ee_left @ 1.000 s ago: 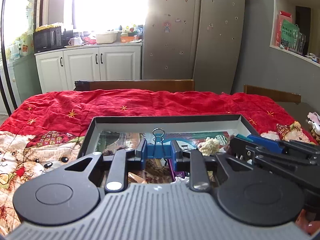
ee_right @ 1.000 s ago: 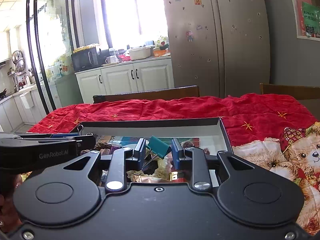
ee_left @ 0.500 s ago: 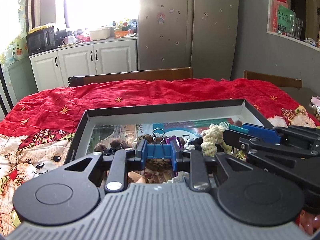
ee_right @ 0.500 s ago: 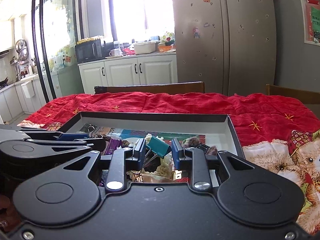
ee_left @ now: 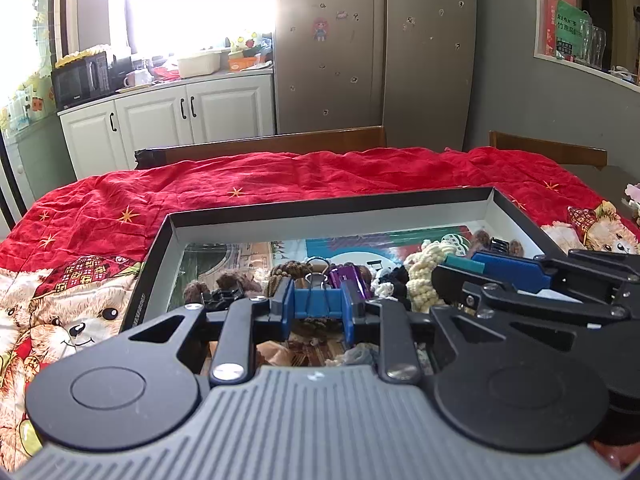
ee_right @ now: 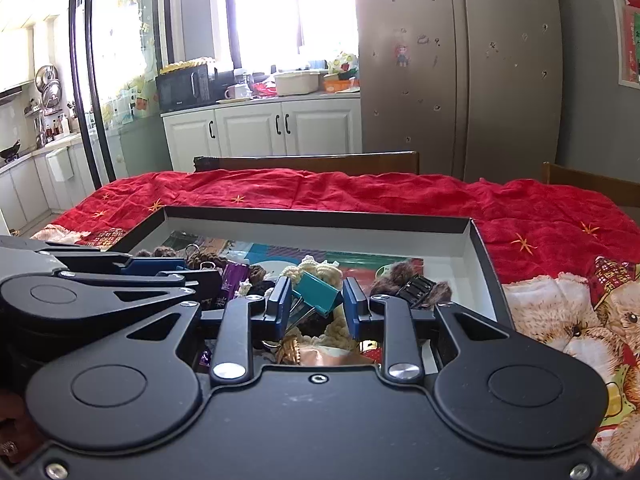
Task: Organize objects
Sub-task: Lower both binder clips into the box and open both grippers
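My left gripper is shut on a blue binder clip, held just above the near part of a black shallow box. My right gripper is shut on a teal binder clip, tilted, over the same box. The box holds a purple clip, cream knitted pieces, brown fuzzy pieces and a black clip. Each gripper shows in the other's view, side by side: the right one and the left one.
The box sits on a red star-print cloth with teddy bear patches over the table. Wooden chair backs stand behind the table. White cabinets and a grey fridge are farther back.
Both grippers have lowered and tipped toward the box with their clips still held. More of the box's inside shows now.
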{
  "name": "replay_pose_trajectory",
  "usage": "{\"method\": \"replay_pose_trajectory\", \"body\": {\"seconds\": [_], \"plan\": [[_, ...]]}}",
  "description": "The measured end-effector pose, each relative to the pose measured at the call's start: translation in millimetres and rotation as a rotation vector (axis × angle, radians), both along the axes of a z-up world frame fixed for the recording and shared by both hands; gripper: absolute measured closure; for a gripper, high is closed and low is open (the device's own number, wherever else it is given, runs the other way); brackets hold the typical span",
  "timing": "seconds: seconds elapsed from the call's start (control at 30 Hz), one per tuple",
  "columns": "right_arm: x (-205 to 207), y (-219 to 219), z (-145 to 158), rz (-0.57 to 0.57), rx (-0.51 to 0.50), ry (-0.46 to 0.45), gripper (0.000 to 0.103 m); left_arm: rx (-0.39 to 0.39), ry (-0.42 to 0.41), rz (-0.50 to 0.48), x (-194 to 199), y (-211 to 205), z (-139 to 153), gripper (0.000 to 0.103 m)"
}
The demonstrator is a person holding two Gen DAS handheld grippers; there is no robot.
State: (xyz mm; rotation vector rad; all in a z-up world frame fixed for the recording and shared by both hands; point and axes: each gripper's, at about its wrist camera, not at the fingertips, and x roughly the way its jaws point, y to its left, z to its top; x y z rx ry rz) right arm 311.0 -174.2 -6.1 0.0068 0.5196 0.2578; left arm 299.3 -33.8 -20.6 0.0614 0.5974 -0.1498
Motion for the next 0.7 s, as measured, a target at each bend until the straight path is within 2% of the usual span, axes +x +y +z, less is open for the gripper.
{"method": "replay_pose_trajectory", "body": {"seconds": [0.23, 0.37, 0.53, 0.63, 0.7], "plan": [[2.7, 1.2, -3.9, 0.006, -0.001, 0.013, 0.076, -0.001, 0.001, 0.003, 0.1, 0.2, 0.0, 0.074], [2.6, 0.7, -4.1, 0.002, 0.0, 0.012, 0.076, -0.003, -0.002, 0.003, -0.5, 0.1, 0.1, 0.067], [1.4, -1.4, -3.6, -0.008, 0.006, 0.002, 0.072, -0.009, -0.008, 0.011, -1.4, 1.6, 1.7, 0.066], [0.9, -2.5, -2.1, -0.009, 0.01, -0.004, 0.072, -0.014, -0.018, 0.015, -3.0, 2.3, 4.1, 0.053], [-0.1, -3.5, -0.5, -0.011, 0.016, -0.009, 0.072, -0.018, -0.022, 0.016, -3.9, 2.5, 5.7, 0.052]]}}
